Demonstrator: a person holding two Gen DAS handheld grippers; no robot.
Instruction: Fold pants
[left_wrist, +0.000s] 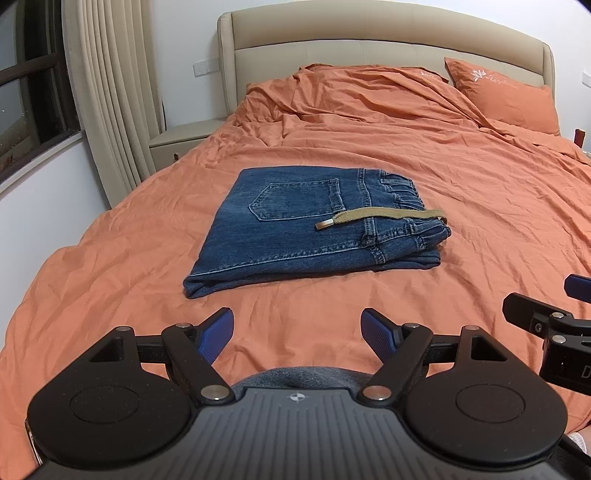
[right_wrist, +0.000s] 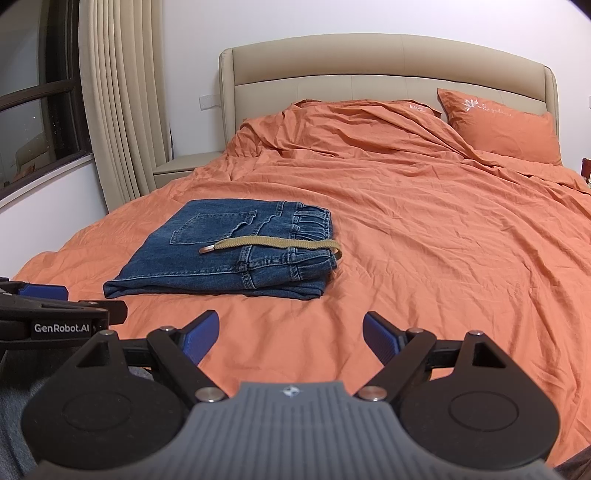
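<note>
A pair of blue denim pants (left_wrist: 295, 236) lies folded into a compact rectangle on the orange bed cover, back pocket up, elastic waistband to the right. It also shows in the right wrist view (right_wrist: 221, 258). A tan drawstring (left_wrist: 380, 218) with a metal tip lies across the top of the pants, seen too in the right wrist view (right_wrist: 273, 243). My left gripper (left_wrist: 297, 334) is open and empty, held back near the bed's front edge, short of the pants. My right gripper (right_wrist: 290, 336) is open and empty, to the right of the left one.
The orange bed cover (left_wrist: 461, 229) is rumpled toward the beige headboard (left_wrist: 369, 48). An orange pillow (left_wrist: 506, 96) lies at the back right. A beige nightstand (left_wrist: 177, 140), curtains (left_wrist: 110, 92) and a dark window stand at the left.
</note>
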